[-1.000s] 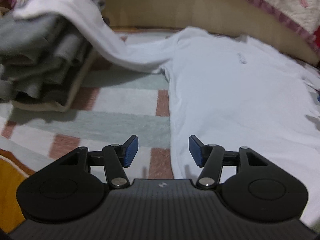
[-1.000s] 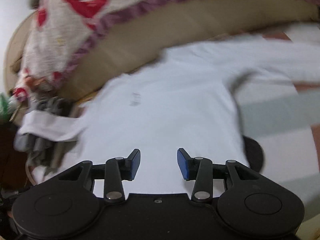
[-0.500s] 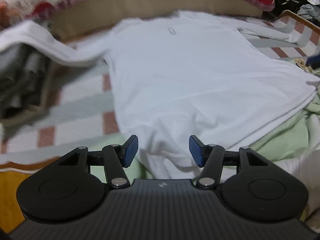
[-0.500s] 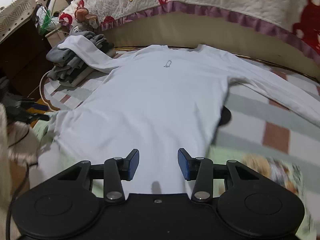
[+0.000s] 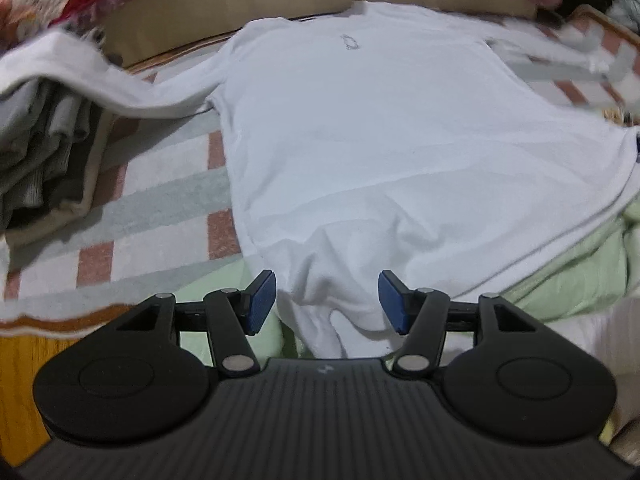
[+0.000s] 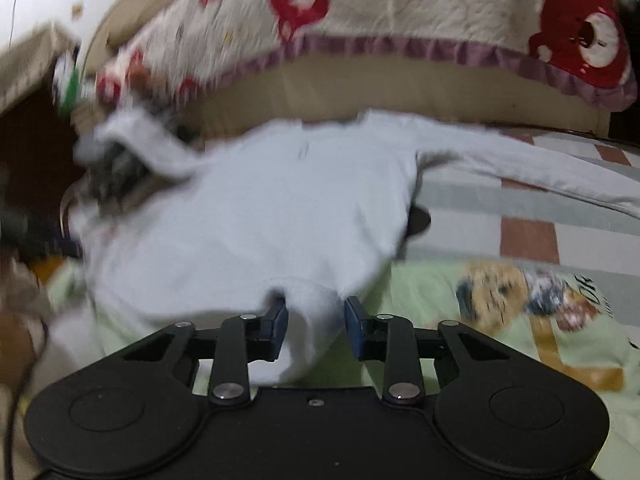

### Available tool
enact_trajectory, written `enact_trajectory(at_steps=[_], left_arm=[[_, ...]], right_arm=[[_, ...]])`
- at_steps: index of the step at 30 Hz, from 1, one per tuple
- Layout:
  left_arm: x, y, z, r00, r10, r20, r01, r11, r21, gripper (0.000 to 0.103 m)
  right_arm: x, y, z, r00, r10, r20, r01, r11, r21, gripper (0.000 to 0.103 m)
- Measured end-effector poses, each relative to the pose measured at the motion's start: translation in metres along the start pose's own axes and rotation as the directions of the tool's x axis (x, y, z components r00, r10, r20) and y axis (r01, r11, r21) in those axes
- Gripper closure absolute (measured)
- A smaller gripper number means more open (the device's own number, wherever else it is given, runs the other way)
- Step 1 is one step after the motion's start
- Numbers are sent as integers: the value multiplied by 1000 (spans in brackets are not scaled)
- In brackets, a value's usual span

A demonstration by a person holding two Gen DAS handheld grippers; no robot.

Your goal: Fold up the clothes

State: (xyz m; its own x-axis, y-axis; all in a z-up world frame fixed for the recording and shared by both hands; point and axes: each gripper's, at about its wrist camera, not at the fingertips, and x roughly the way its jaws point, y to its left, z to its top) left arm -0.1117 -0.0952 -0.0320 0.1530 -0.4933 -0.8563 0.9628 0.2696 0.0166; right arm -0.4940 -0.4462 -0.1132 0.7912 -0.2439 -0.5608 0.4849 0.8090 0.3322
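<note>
Left wrist view: white long-sleeved shirt (image 5: pixel 380 152) spread flat on bed, collar at far end, hem nearest camera
Left tongs (image 5: pixel 327 300): blue pads apart, open, hem bunched in the gap, not pinched
Shirt sleeve (image 5: pixel 80 76): draped up over stack of folded grey clothes (image 5: pixel 44 160) at left
Bed cover (image 5: pixel 152 216): checked, pale grey, white and pink
Green sheet (image 5: pixel 568 280): under shirt's hem edge, right side
Right wrist view: blurred; right tongs (image 6: pixel 316 326) open, a fold of shirt hem (image 6: pixel 312 320) sitting between pads, contact unclear
Other sleeve (image 6: pixel 540 172): stretched out to right across bed cover
Quilt (image 6: pixel 400 12): red bear print, along headboard (image 6: pixel 360 92) behind collar
</note>
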Motion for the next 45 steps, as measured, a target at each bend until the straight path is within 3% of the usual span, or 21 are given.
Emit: enact_trajectory(at_steps=[3,5,9,11,14,15,16,17,20,23,25,30,33,35,38,42,44,45], left_arm=[[-2,15,0,1000,-22,10,23,997,-72,45],[1,13,-1,1000,-11,-5,11,999,-49,45],[23,-9,-3,990,-43,-134,55,995,82,28],[38,-16,-4,976,-36,-213,62,991,119,28],[49,-2,-1,972,1,-236,8,999,36,34],[46,4,-1,975,-5,-221,6,1000,4,56],[43,10,-1,979,-10,-205,5,1000,-27,97],[40,17,-1,982,-15,-189,4,998,-58,99],[16,26,-5,996,60,-71,-69,990,-122,99],[-13,30,-11,984,168,58,-156,973,-171,99],[-23,33,-16,983,150,105,-124,967,-225,100],[-20,33,-17,984,148,102,-121,964,-236,99],[-23,50,-18,984,83,158,-26,943,-331,99],[-26,65,-16,969,56,240,44,919,-391,101],[-19,65,-1,966,78,247,3,950,-312,103],[-1,50,13,985,12,174,21,982,-190,97],[-4,42,12,982,-46,186,72,988,-135,89],[-8,38,10,976,-80,200,103,989,-107,76]], right_arm=[[6,-6,9,1000,-13,-12,13,999,49,68],[6,-3,12,999,-40,-18,40,999,12,71],[2,7,15,999,-43,-10,43,999,-23,77],[0,12,12,998,-63,20,64,997,-49,85],[0,16,11,997,-73,35,75,996,-57,86],[1,17,11,997,-74,35,76,996,-55,86],[1,17,11,996,-78,38,80,995,-57,87],[1,17,11,996,-82,41,84,995,-59,88],[-1,14,12,993,-109,45,111,992,-53,95],[-4,9,12,990,-139,37,140,989,-42,95],[-3,7,12,989,-148,29,149,988,-37,95],[4,3,12,982,-188,5,188,982,-21,96],[7,-3,13,966,-257,9,257,966,2,96],[11,-4,13,954,-300,6,300,954,-10,96],[18,-2,16,951,-309,-6,309,951,-19,98],[22,-12,25,955,-296,-11,296,954,44,98],[24,-15,28,956,-292,-18,293,954,60,98],[25,-15,28,956,-292,-22,293,954,61,98]])
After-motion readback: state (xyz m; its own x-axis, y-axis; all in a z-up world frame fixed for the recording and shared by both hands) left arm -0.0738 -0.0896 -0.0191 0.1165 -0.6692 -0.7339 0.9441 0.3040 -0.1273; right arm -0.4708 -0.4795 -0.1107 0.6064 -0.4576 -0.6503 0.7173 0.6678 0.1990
